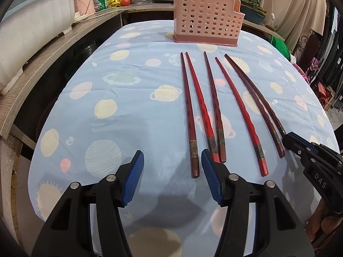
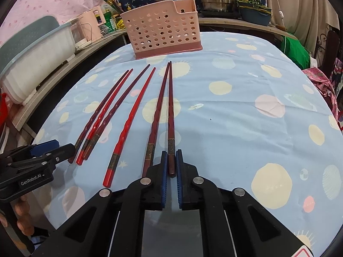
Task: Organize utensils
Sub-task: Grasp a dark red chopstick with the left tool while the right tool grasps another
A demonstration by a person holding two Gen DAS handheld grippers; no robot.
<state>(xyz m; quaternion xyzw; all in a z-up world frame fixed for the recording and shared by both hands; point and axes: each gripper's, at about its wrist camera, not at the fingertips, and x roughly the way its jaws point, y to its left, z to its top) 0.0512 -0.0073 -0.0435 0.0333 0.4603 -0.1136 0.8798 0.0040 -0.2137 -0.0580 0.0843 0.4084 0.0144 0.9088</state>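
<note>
Six chopsticks on the worktop; rightmost chopstick (image 2: 170, 115) pinched at its butt in right claw (image 2: 170, 167), left claw (image 1: 172, 167) half-wide, empty. End-grip risks pivoting, dropping short of holder (image 2: 160, 34) ahead.

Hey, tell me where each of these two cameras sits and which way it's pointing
Left wrist view: rides the left claw, angled down across the table at six chopsticks and the pink holder; its jaws stand open; right claw at right.
Right wrist view: rides the right claw, shut on the rightmost chopstick; left claw and fingers at left.
Shared: chopsticks, holder, tablecloth.
</note>
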